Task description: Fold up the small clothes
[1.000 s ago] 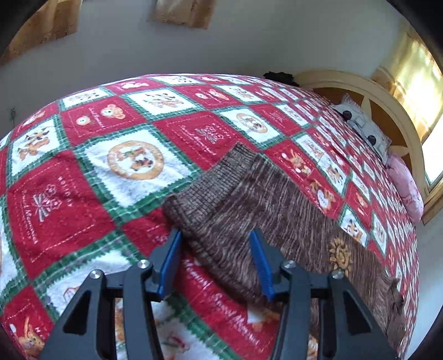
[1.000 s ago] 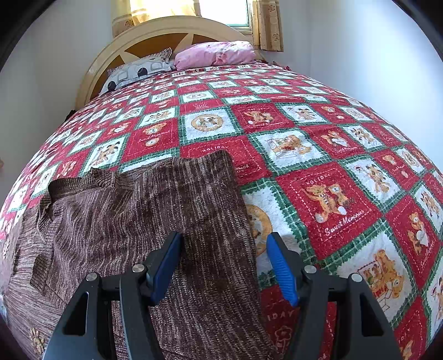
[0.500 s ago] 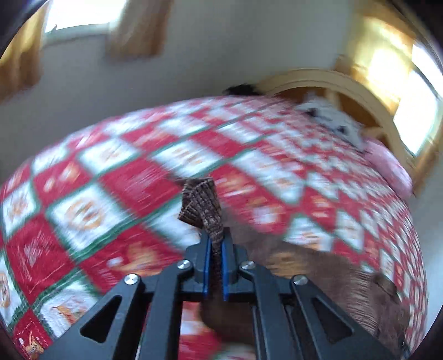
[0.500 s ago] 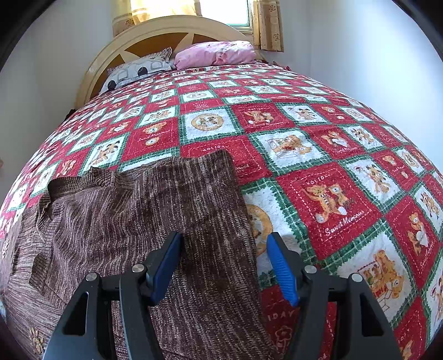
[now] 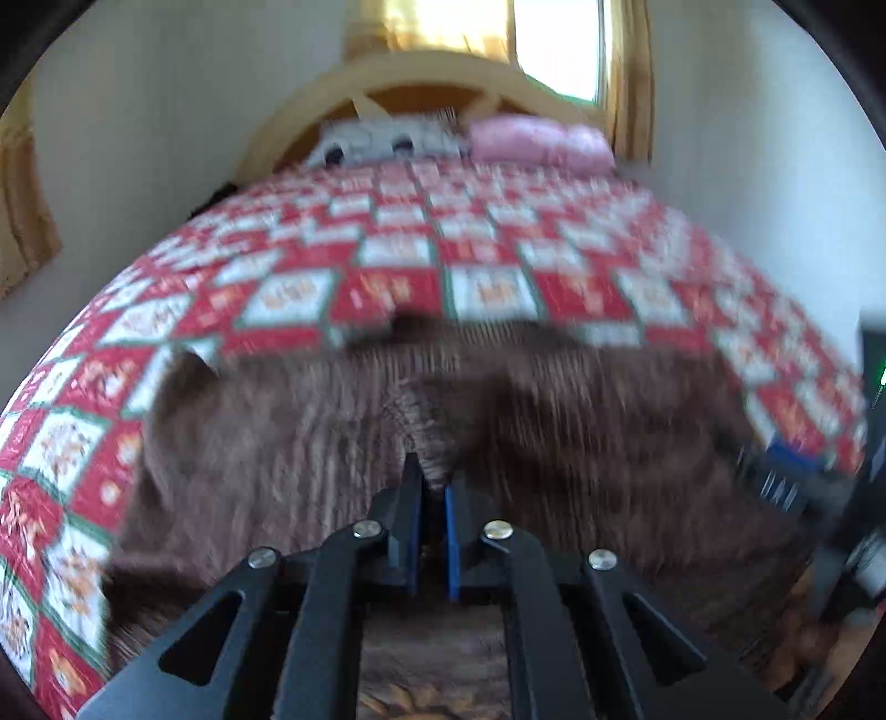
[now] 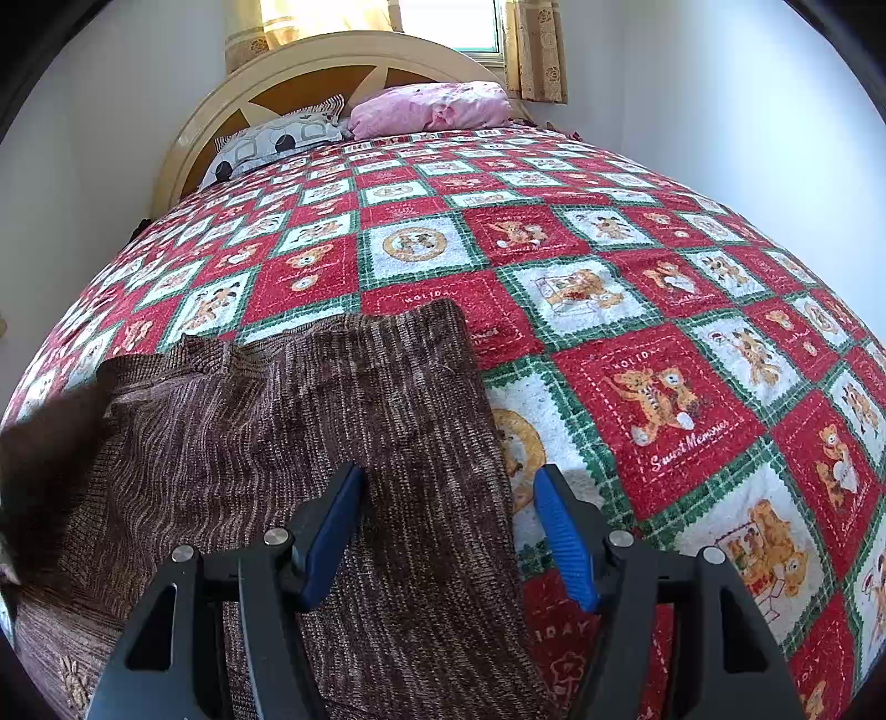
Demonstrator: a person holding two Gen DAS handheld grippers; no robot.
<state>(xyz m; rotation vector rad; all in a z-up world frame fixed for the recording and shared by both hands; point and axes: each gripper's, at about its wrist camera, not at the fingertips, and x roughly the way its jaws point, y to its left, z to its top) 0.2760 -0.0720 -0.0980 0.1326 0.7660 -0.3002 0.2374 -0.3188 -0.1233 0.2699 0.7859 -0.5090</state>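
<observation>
Left wrist view: we see our left gripper (image 5: 431,493) clenched on a pinch of the brown knit garment (image 5: 554,421), which fills the blurred ground ahead of and beneath its fingers.
Just changed: a second ago this gripper stood spread over one corner of the garment; half a second ago it had nipped that corner and raised it; now the view has swung to face the headboard (image 5: 421,94), with the fabric spread below.
Meaning for the task: we judge the first fold is under way, the held edge being carried across the rest of the cloth; it is not yet laid down.
Right gripper (image 6: 447,531): released, its blue fingers (image 6: 562,531) spread wide, hovering as before over the garment's (image 6: 343,432) right edge, which passes between them. A dark blur of lifted fabric shows far to its left.
Surface: a red, white and green patchwork quilt (image 6: 653,354) printed with bears lies under the garment and runs on ahead.
Room: a grey patterned pillow (image 6: 266,144) and a pink pillow (image 6: 437,108) sit far ahead by the headboard, below a curtained window (image 6: 448,22); plain walls on both sides.
</observation>
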